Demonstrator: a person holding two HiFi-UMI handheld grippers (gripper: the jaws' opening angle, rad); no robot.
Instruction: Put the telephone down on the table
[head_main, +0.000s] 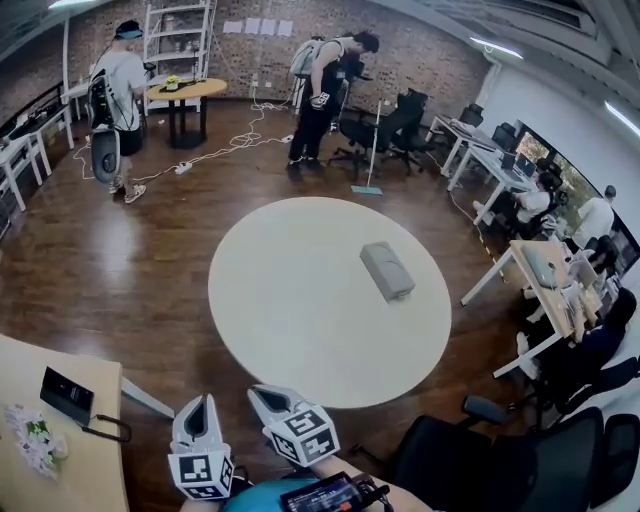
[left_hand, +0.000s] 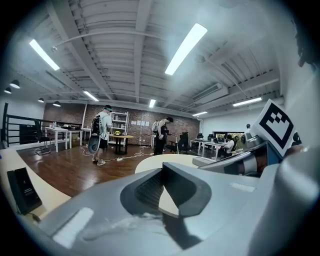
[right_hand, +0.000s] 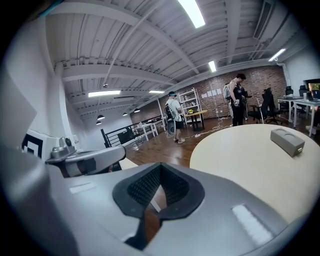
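The round table (head_main: 300, 340) has a smooth, matt cream top. The telephone (head_main: 387, 270) lying on it looks like matt grey plastic. The floor (head_main: 110, 270) is dark wooden boards, glossy, with pale reflections. The far wall (head_main: 230, 60) is rough brick. The left gripper (head_main: 198, 404) and right gripper (head_main: 262, 394) have smooth, matt grey plastic shells and dark, finely ribbed pads (right_hand: 145, 186).

An open-plan office in a loft-like hall: desks (head_main: 485, 160) with monitors (head_main: 523, 165) where people (head_main: 535, 203) sit, swivel chairs (head_main: 400, 125), a round table (head_main: 290, 320) on a wood floor (head_main: 110, 270), a brick wall (head_main: 260, 55) with a shelf (head_main: 180, 35), and strip lights (left_hand: 186, 47) under a bare beamed ceiling (left_hand: 115, 45).
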